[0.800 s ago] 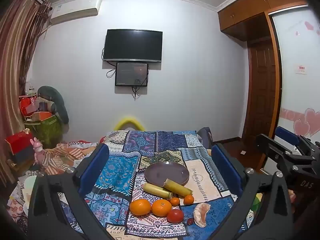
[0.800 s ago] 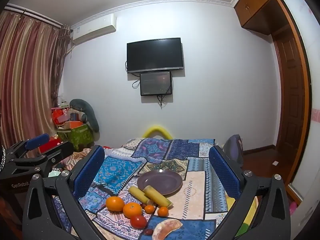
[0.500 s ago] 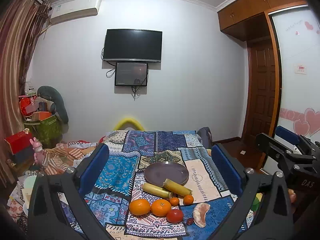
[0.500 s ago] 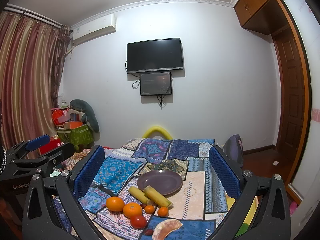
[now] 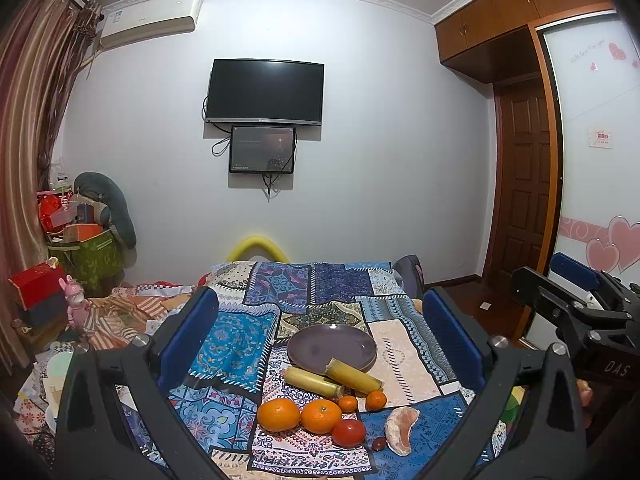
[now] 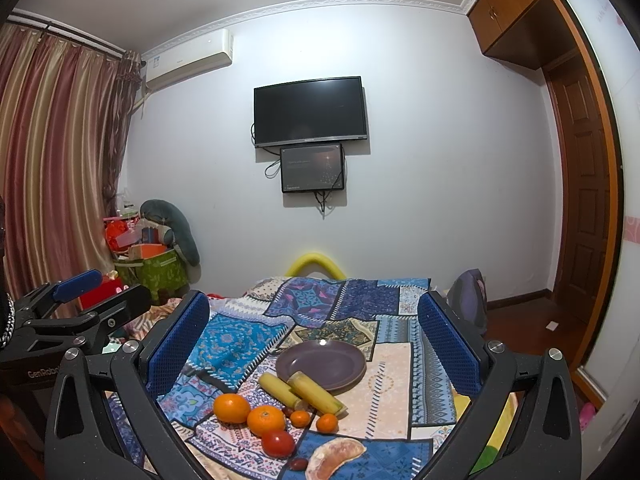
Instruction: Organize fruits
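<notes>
- Left gripper: jaws spread wide, nothing between the blue pads; it hangs above the near end of the patchwork cloth
- Right gripper: jaws spread wide, nothing held; it hangs above the same cloth, beside the left gripper
- Purple plate: lies on the cloth with no fruit resting inside it
- Two yellow stalk pieces: lie side by side at the plate's near edge, one with its end over the rim
- Two large oranges: sit touching each other, nearer the camera than the stalks
- Two small oranges: sit just behind the large ones, near the stalk ends
- Red tomato: touches the second large orange
- Peeled citrus segment: lies to the right of the tomato, a small dark red fruit between them
</notes>
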